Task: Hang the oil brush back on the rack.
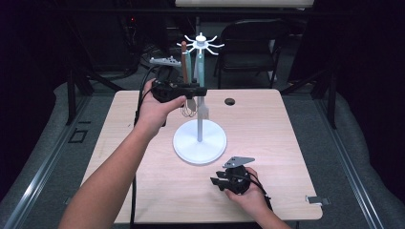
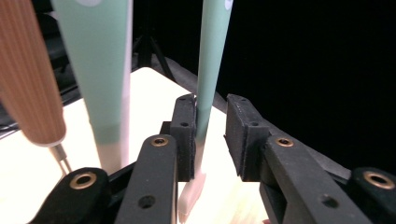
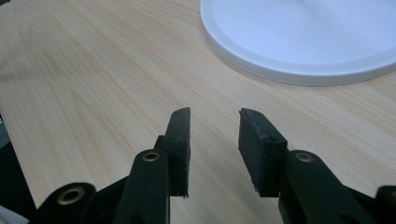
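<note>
Left hand-held gripper (image 2: 210,135): jaws parted around a hanging green spatula (image 2: 208,84), top cut off. Right hand-held gripper (image 3: 214,140): parted, empty, over the table (image 3: 93,84).

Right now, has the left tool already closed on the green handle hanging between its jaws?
No. The left tool is open: the green handle rests against one pad, with a clear gap to the other.

In the left gripper view, the top edge cuts off the upper ends of the wooden handle (image 2: 28,79) and both mint-green handles (image 2: 100,70). In the right gripper view, the white stand base (image 3: 299,42) is cut off at the top and right edges. In the high view, the whisk wires (image 1: 187,110) are too small to resolve.
</note>
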A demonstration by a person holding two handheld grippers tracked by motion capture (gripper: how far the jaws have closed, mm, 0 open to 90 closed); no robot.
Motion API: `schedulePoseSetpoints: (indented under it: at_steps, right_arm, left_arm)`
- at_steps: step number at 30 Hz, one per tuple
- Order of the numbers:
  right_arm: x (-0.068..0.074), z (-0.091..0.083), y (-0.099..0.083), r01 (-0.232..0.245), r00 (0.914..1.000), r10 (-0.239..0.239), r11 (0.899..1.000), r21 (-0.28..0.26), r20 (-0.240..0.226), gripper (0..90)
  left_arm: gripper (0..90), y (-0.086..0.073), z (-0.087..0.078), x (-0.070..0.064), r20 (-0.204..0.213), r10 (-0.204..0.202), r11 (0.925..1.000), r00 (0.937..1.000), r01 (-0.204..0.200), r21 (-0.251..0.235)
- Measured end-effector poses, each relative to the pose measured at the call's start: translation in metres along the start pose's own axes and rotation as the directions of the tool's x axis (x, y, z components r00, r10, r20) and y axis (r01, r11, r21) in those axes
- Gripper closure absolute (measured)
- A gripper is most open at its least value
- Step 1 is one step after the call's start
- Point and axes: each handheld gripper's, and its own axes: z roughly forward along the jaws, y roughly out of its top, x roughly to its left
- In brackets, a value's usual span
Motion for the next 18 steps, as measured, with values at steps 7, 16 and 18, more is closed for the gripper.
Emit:
schedulePoseSetpoints:
  at_steps: [7,16,18]
  right_arm:
    - [0.000,0.001,-0.001,-0.012,0.9999,0.012,1.000,-0.018,0.005,64.4]
    - [-0.001,0.000,0.000,-0.006,1.0000,0.006,1.000,-0.009,0.006,64.4]
    - [-0.001,0.000,0.000,-0.006,0.9999,0.006,1.000,-0.004,0.010,64.3]
  left_arm:
    - [65.8,-0.007,-0.004,0.001,-0.067,0.010,0.9999,0.9977,-0.009,0.012]
    - [61.3,-0.014,-0.013,0.001,-0.088,-0.001,1.0000,0.9961,0.002,0.009]
    - [60.5,-0.014,-0.016,0.001,-0.098,0.004,1.0000,0.9951,-0.003,0.008]
